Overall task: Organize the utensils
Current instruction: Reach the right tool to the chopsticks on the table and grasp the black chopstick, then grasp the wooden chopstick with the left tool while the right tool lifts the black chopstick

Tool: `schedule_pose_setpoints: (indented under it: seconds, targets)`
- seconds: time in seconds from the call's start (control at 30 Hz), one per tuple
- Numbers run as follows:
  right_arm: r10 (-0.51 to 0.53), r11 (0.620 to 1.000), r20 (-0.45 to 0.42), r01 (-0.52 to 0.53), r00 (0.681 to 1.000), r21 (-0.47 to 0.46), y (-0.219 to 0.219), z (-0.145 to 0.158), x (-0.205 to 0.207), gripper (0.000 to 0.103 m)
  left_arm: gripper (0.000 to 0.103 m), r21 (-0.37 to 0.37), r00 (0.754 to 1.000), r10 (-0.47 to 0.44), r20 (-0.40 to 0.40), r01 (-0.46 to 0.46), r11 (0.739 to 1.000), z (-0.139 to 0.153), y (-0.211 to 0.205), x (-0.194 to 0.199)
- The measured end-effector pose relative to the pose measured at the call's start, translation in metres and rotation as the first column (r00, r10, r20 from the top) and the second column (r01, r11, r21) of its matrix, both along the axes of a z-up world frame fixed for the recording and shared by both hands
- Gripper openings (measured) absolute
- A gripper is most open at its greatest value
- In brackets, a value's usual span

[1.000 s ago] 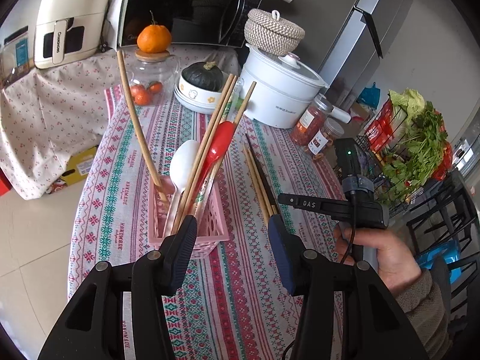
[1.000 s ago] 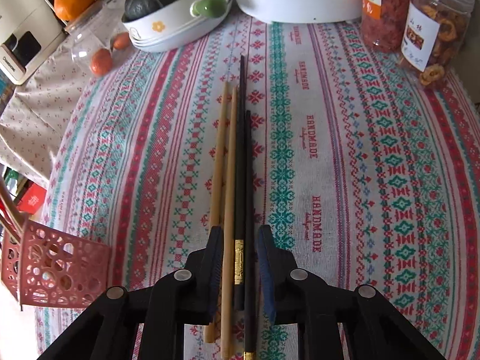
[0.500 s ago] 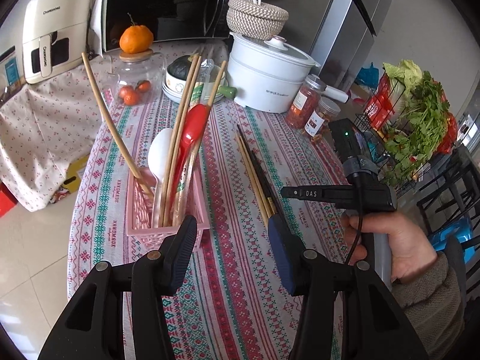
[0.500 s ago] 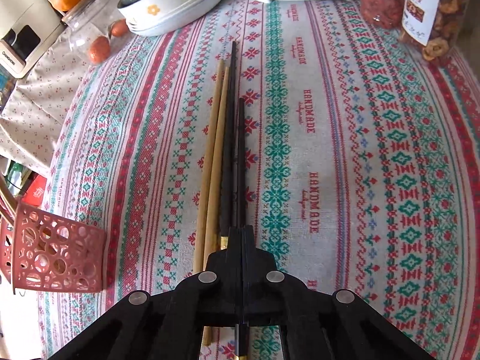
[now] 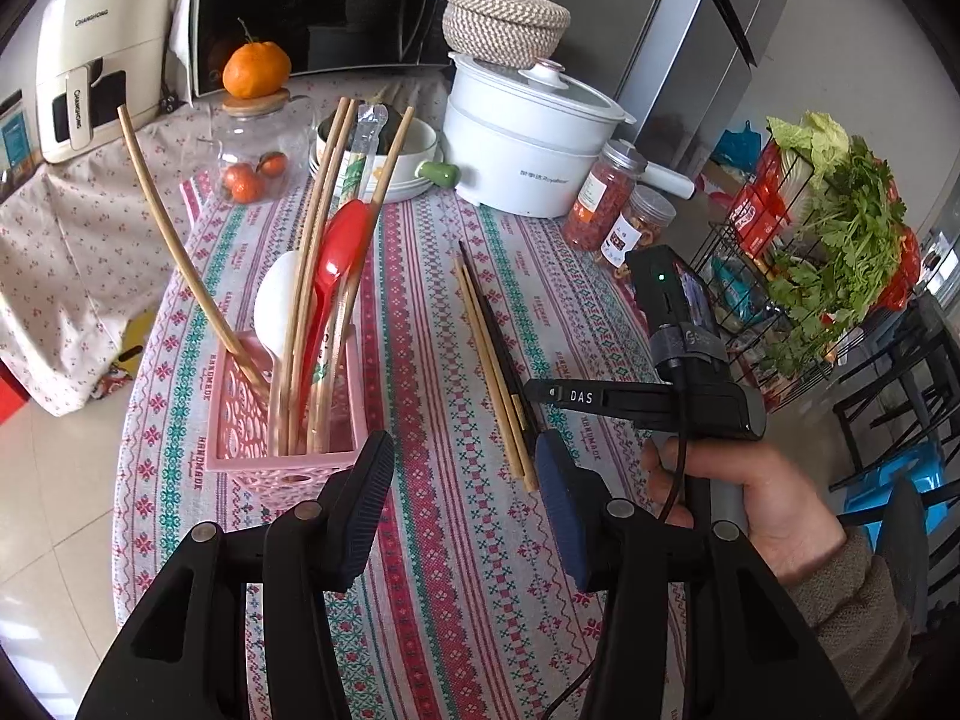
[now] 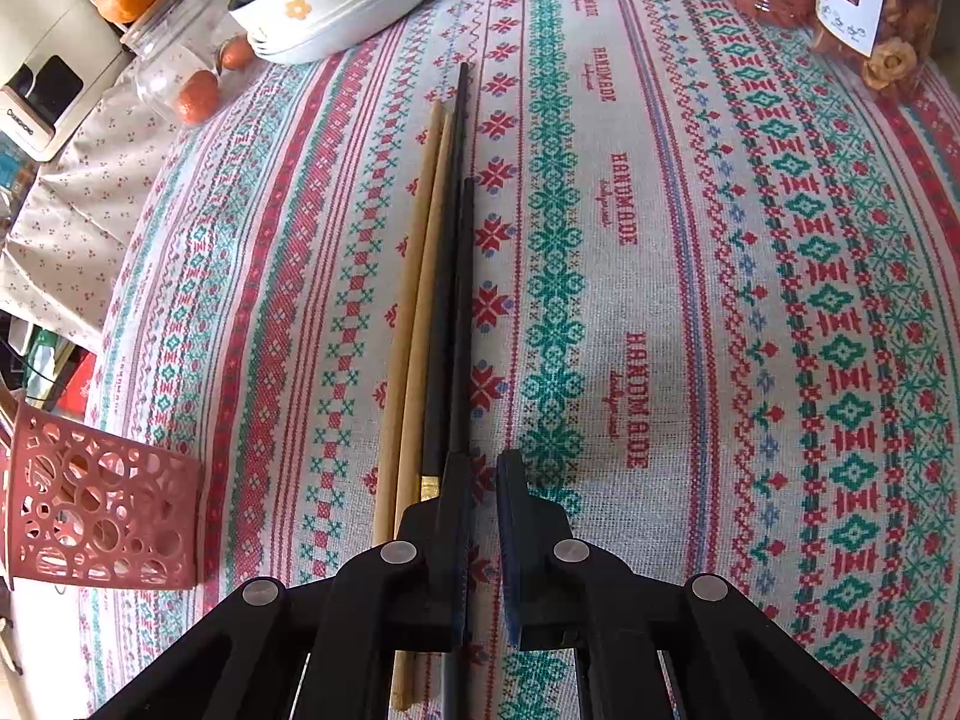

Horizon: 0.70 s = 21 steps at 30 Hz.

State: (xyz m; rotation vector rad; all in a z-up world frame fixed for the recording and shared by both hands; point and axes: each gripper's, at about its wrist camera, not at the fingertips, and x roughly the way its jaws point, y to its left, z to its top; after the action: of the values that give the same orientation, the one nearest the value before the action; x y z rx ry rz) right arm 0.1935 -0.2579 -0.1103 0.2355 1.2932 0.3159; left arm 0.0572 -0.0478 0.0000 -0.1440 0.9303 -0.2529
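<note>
While the left tool hung above the table with its fingers spread wide and nothing between them, the eye could run left to right. Far left stood a cream appliance marked "CHANGHONG". Next came the pink basket, just ahead of the left tool's left finger, holding wooden chopsticks, a white spoon and a red spoon. On the striped cloth, woven with "HANDMADE", lay four loose chopsticks side by side, two wooden and two black. Over their near ends sat the right tool, fingers a narrow gap apart with cloth showing between, clamping nothing; its left finger lay over the black pair's ends. "DAS" read along its side in the left view. Behind stood a white "Royalstar" pot, then two labelled jars, print too small.
</note>
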Motion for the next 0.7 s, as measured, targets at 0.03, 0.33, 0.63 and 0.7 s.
schedule_pose_setpoints:
  seconds: [0.03, 0.33, 0.63, 0.7]
  targets:
    - [0.001, 1.000, -0.001, -0.001, 1.000, 0.002, 0.001, -0.001, 0.002, 0.009, 0.050, 0.001, 1.000, 0.003, 0.000, -0.003, 1.000, 0.000, 0.001, 0.000]
    - [0.020, 1.000, 0.014, -0.020, 1.000, -0.006, 0.013, -0.003, 0.006, 0.009, 0.050, -0.002, 1.000, 0.014, -0.009, -0.014, 1.000, -0.001, 0.001, 0.002]
    - [0.078, 0.996, 0.004, -0.078, 0.997, -0.031, 0.024, -0.005, 0.006, 0.005, 0.050, 0.006, 0.999, 0.035, -0.016, -0.035, 0.999, -0.005, 0.001, 0.004]
    - [0.131, 0.988, -0.030, -0.133, 0.991, -0.080, 0.029, -0.005, 0.003, 0.002, 0.050, 0.007, 0.999, 0.032, -0.019, -0.032, 0.999, -0.006, -0.001, 0.004]
